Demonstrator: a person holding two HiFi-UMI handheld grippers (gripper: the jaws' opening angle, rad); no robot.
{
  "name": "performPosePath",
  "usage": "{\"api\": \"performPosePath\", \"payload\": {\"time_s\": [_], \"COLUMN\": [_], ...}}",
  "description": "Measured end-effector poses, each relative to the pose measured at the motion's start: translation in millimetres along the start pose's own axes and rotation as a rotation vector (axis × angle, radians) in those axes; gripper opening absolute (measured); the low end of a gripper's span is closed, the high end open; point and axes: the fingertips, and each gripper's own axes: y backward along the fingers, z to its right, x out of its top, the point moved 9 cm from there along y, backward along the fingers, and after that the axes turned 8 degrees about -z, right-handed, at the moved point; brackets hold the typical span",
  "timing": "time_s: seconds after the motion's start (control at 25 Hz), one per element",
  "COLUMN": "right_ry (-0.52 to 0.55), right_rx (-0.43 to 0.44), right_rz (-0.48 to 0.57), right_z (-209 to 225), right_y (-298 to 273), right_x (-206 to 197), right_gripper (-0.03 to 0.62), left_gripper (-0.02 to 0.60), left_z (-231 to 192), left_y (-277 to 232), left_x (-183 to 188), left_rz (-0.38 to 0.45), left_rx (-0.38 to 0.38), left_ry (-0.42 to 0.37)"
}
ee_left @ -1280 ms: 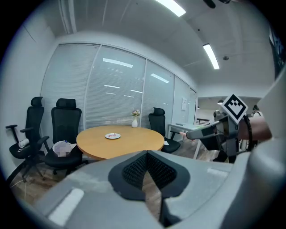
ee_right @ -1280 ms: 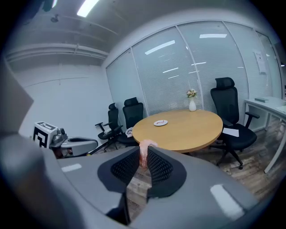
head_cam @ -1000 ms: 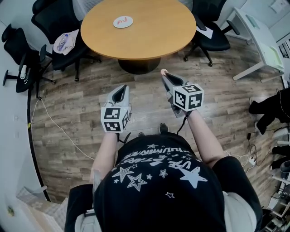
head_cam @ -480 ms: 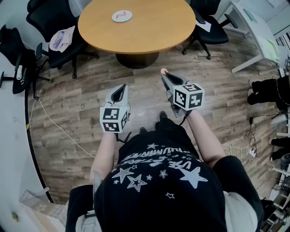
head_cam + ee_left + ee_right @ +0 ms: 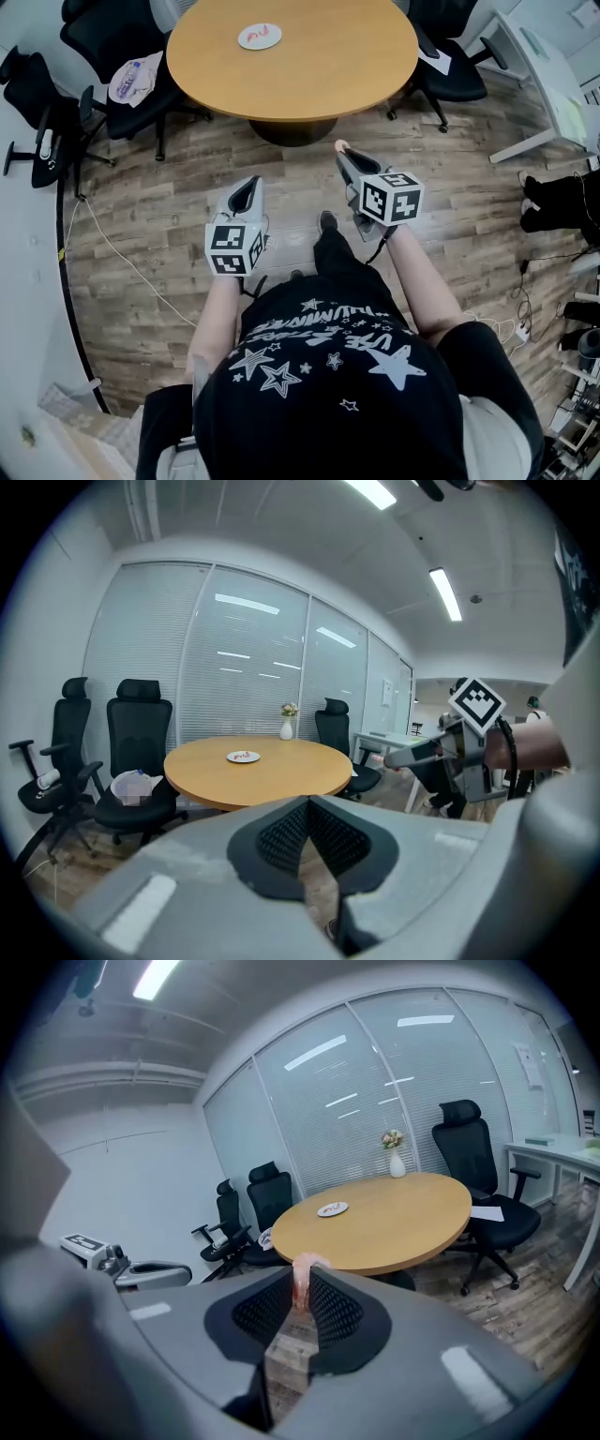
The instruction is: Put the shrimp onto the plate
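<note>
A pink shrimp (image 5: 302,1277) is pinched between the jaws of my right gripper (image 5: 303,1290), its tip poking out past the jaw ends (image 5: 340,147). That right gripper (image 5: 345,159) is held over the wooden floor, short of the round table (image 5: 375,66). The white plate (image 5: 260,37) lies on the far left part of the tabletop with something red on it; it shows small in both gripper views (image 5: 244,757) (image 5: 332,1209). My left gripper (image 5: 246,190) hovers beside the right one, jaws shut with nothing between them (image 5: 307,810).
Black office chairs (image 5: 112,66) ring the table, one holding a white bag (image 5: 136,82). More chairs (image 5: 450,70) and a white desk (image 5: 544,84) stand at the right. A cable (image 5: 112,258) runs over the floor at left. A vase of flowers (image 5: 396,1162) stands on the table's far side.
The view has shifted slightly, so the table sits a little more to the right. Both grippers hold nearly the same pose, the shrimp still in the right one.
</note>
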Motion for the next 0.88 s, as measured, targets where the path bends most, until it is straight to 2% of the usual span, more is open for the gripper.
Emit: {"api": "performPosePath", "payload": {"time_s": [0.48, 0.88], "right_ry": [0.02, 0.028], "right_rx": [0.067, 0.132], "right_rz": [-0.013, -0.027], "right_z": [70, 115], "right_y": [-61, -94], "right_x": [73, 119], "right_gripper": [0.057, 0.057], "left_gripper": [0.002, 0.002], "left_z": [-16, -20], "left_y": [-80, -124], "left_x": [50, 85], "left_rz": [0.0, -0.012], "left_rx": [0.058, 0.106], "left_ry": [0.032, 0.045]}}
